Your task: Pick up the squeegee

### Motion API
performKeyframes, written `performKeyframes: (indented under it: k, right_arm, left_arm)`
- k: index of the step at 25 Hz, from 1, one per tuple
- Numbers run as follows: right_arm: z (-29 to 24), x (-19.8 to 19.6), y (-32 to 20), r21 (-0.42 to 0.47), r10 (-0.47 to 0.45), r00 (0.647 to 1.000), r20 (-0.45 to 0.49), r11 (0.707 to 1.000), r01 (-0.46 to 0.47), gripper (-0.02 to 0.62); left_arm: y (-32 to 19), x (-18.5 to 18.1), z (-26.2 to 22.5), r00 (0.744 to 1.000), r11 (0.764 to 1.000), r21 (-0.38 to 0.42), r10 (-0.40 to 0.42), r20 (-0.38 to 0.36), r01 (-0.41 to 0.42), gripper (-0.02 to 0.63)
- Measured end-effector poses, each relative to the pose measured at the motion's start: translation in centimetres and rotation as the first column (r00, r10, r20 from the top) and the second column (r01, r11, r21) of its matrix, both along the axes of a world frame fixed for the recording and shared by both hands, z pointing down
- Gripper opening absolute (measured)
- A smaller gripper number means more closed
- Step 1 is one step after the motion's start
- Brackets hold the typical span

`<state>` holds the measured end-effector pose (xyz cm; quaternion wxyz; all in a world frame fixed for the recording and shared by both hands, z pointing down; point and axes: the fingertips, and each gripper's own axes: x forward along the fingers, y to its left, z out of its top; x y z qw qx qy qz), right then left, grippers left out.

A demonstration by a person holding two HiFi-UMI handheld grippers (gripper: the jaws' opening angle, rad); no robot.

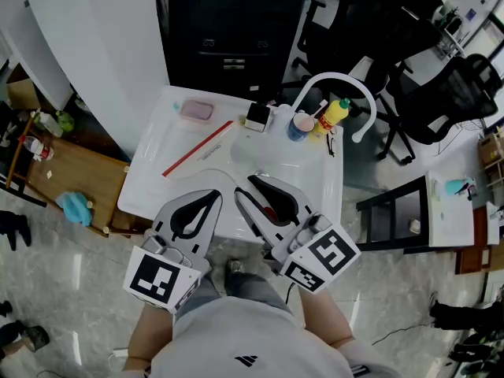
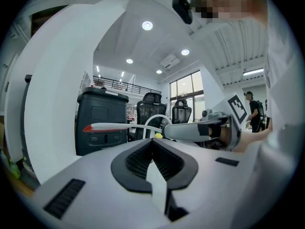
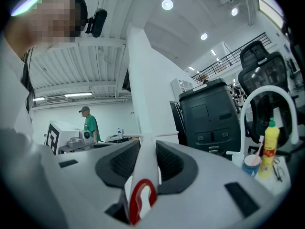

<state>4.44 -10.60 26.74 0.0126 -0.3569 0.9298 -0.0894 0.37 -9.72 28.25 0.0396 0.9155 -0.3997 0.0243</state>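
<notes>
The squeegee (image 1: 200, 148) is a long white blade with a red edge, above the white table (image 1: 150, 191) at its left middle. Its white handle runs back between the jaws of my right gripper (image 1: 244, 185), which is shut on it. In the right gripper view the handle (image 3: 143, 175) ends in a red loop and the blade (image 3: 155, 136) crosses its far tip. The left gripper view shows the blade (image 2: 109, 126) level in front of a black cabinet. My left gripper (image 1: 214, 197) is beside the right one at the table's near edge, shut and holding nothing.
At the table's back stand a pink soap box (image 1: 196, 110), a small box (image 1: 257, 116), a blue cup (image 1: 299, 126), a yellow bottle (image 1: 334, 115) and a white curved tube (image 1: 339, 81). Behind is a black cabinet (image 1: 228, 30), with office chairs (image 1: 449, 93) to the right and a wooden bench (image 1: 71, 176) to the left.
</notes>
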Motion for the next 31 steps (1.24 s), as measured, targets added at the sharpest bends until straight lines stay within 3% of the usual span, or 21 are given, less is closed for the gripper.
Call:
performKeyframes:
  k: [31]
  right_arm:
    - [-0.62, -0.79, -0.08, 0.037, -0.023, 1.0, 0.007, 0.999, 0.023, 0.117]
  left_arm:
    - [-0.18, -0.67, -0.32, 1.0, 1.0, 0.012, -0.012, -0.003, 0.012, 0.012]
